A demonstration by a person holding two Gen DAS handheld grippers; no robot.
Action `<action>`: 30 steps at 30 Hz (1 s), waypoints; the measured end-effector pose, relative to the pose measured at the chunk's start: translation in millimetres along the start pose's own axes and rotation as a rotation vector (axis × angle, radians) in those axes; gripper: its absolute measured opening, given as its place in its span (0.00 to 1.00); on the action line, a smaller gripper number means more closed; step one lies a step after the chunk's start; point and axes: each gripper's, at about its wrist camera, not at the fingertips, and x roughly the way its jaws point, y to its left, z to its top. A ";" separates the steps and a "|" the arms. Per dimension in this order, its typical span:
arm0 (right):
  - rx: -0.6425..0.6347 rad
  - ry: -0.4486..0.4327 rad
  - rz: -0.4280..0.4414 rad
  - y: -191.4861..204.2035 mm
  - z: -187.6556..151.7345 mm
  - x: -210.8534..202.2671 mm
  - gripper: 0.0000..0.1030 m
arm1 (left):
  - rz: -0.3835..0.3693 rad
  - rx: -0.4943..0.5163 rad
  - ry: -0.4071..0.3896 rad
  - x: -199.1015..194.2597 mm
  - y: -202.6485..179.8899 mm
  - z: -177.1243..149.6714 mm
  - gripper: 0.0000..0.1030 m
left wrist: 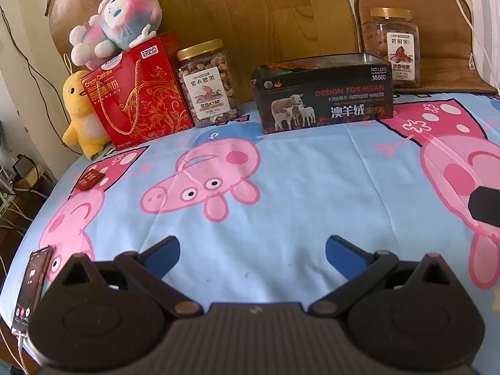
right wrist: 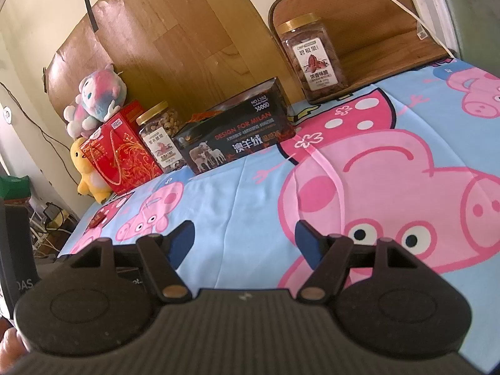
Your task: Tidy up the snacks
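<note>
Both the left tool [left wrist: 252, 251] and right tool [right wrist: 245, 237] hang wide open and empty over the bed's blue pig-print sheet [left wrist: 297, 168]. Along the far edge stand a red cashew gift box [left wrist: 137, 100], a gold-lidded clear nut jar [left wrist: 208, 84], an open black tin box [left wrist: 323, 93] and a second gold-lidded jar [left wrist: 395, 47]. A small red packet [left wrist: 88, 179] lies near the left edge.

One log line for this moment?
left hand-held gripper open, empty | right hand-held gripper open, empty | small red packet on bedsheet | black box open

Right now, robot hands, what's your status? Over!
Left gripper open, empty. Right gripper open, empty. Small red snack packet loose on the bedsheet, black box open at the back. Nothing in the way. Over.
</note>
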 end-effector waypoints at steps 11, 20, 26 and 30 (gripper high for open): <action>0.001 0.004 -0.015 1.6 -1.9 2.5 0.71 | -0.022 0.002 0.005 1.8 1.9 -1.1 1.00; -0.008 -0.011 -0.046 3.5 -4.0 3.5 0.71 | -0.040 -0.016 -0.005 1.5 8.6 -4.1 1.00; -0.007 -0.003 -0.082 7.3 -7.4 8.8 0.71 | -0.050 -0.033 -0.018 4.2 18.3 -6.5 1.00; -0.017 0.002 -0.095 12.8 -8.7 12.7 0.71 | -0.051 -0.043 -0.025 6.1 23.7 -7.9 1.00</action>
